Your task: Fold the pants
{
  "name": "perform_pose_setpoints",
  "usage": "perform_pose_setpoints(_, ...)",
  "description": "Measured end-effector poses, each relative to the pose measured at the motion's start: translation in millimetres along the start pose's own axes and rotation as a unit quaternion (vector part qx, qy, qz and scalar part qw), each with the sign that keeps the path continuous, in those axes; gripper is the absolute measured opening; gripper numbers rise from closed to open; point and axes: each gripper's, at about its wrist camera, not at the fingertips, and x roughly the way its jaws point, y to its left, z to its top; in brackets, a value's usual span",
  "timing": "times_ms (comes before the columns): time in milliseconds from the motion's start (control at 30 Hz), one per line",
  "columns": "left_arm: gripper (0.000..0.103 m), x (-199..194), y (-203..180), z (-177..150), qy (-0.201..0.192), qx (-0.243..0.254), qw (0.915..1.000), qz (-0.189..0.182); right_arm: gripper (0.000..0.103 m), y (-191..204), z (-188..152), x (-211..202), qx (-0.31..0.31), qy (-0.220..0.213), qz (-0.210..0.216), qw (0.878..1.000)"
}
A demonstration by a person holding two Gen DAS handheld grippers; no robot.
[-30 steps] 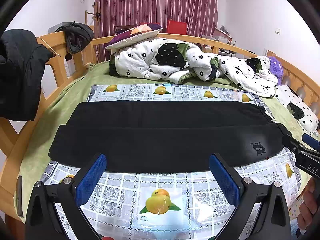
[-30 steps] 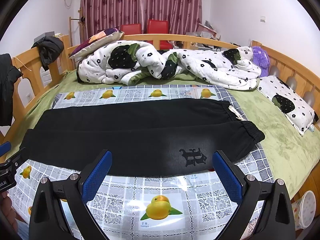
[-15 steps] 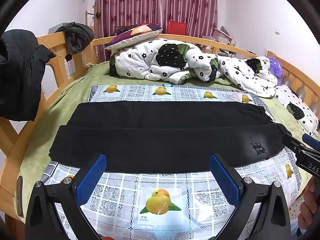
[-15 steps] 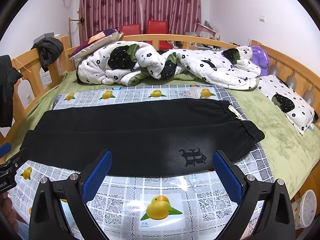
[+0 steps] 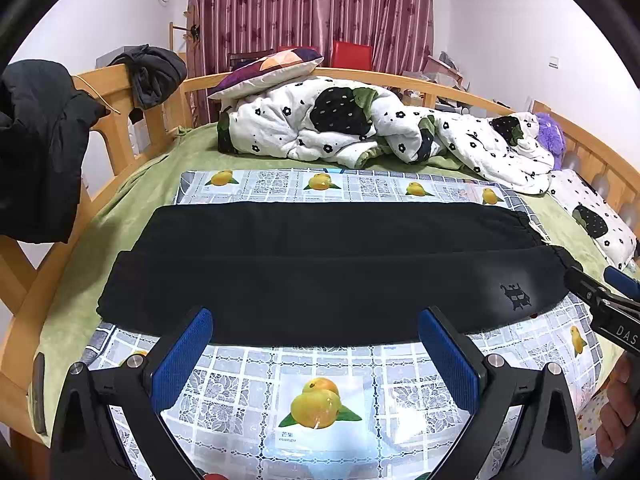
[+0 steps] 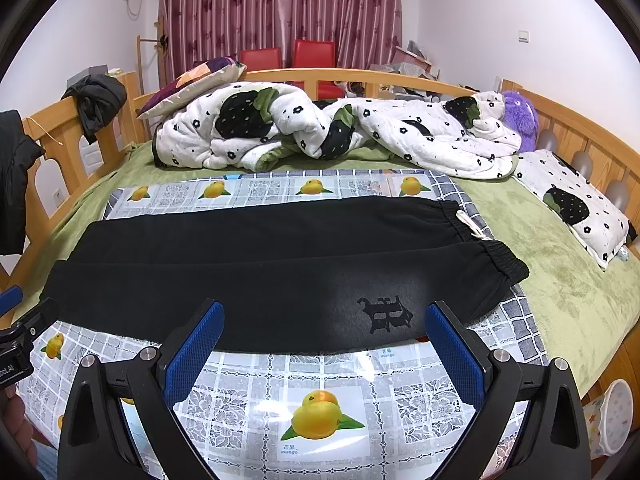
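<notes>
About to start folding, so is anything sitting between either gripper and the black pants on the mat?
Nothing visible. Only bare mango-print mat lies between the open left gripper, the open right gripper and the black pants.

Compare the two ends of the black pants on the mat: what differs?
The waistband end lies on the right with gathered elastic, a white drawstring and a printed logo nearby; the cuff end on the left is plain. The waistband end spreads wider than the cuff end. Both lie flat on the fruit-print mat, untouched by either gripper.
</notes>
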Motion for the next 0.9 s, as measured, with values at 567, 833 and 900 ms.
perform_pose_setpoints(567, 0.103, -10.2, -7.2, 6.6, -0.014, 0.020, 0.9997, 0.003, 0.099, -1.5, -3.5, -7.1, -0.008, -0.004, -0.005, 1.000)
perform_pose_setpoints(833, 0.103, -36.7, -6.7, 11.6, -0.021, 0.041, 0.9988, -0.015, 0.099, -4.9, -5.3, -24.8, -0.033, -0.008, 0.007, 0.999)
perform_pose_setpoints(900, 0.103, -47.1, -1.4, 18.2, -0.021, 0.044, 0.9987, -0.017, 0.099, -13.1, -2.2, -33.9, -0.023, -0.010, 0.025, 0.999)
